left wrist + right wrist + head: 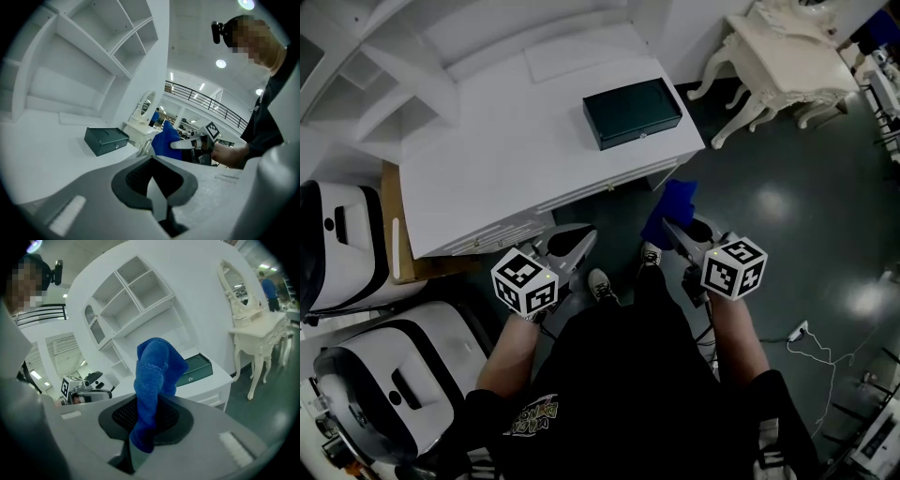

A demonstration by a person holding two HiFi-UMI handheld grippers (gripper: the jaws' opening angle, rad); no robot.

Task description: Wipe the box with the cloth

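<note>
**Cloth in the grip, box not yet reached**

The right tongs [677, 228] are clamped on a bright blue terry cloth [154, 380], which stands up out of the jaws in a bunched fold. The left tongs [574, 244] are closed on nothing. Both hang in front of the person's body, short of the white bench [506, 159]. The dark green rectangular box [633, 112], with a small catch on its front, lies flat near the bench's right front corner, well apart from both tongs.

To wipe well, the right tongs should probably go forward and tilt down. That way the loose fold of cloth, not the hard jaw tips, meets the lid. Overlapping passes across the top, then the sides, would cover it. The box looks light and may slide on the smooth bench, so the left tongs could brace one short end. The jaws pinch only a narrow part of the cloth, so light pressure seems wise, or it may pull free.

Nothing lies on the bench between the tongs and the box. A white shelf unit [366, 56] rises behind the bench. An ornate cream dressing table [787, 56] stands to the right. White-and-black moulded units [356, 253], which I cannot identify, crowd the left. A white cable [811, 342] trails on the dark floor. None of these blocks the reach.
</note>
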